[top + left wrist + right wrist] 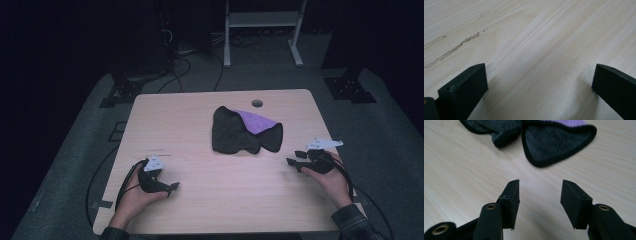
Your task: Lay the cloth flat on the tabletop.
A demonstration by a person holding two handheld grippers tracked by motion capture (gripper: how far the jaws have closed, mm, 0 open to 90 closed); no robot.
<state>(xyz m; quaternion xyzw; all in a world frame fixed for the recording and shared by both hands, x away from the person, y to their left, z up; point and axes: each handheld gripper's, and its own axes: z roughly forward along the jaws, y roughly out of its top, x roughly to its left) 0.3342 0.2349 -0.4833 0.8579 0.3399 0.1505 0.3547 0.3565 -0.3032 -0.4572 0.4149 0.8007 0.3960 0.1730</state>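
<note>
Two grippers rest low on the tabletop (200, 125): the left gripper (170, 187) at lower left of the high view, the right gripper (295, 160) at lower right, both with jaws spread and holding nothing. The left gripper view adds scuffed wood grain between its jaws. The right gripper view adds the dark cloth (549, 145) with its purple lining (564, 122), just ahead at the frame's top; the high view places it at centre.

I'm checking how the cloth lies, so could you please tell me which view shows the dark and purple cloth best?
The high view: the whole cloth lies crumpled on the table, its outline and purple side plain. The right gripper view gives a closer look at its near dark edge beyond the open right tool, cropped at the top. The left gripper view looks at bare wood.
</note>
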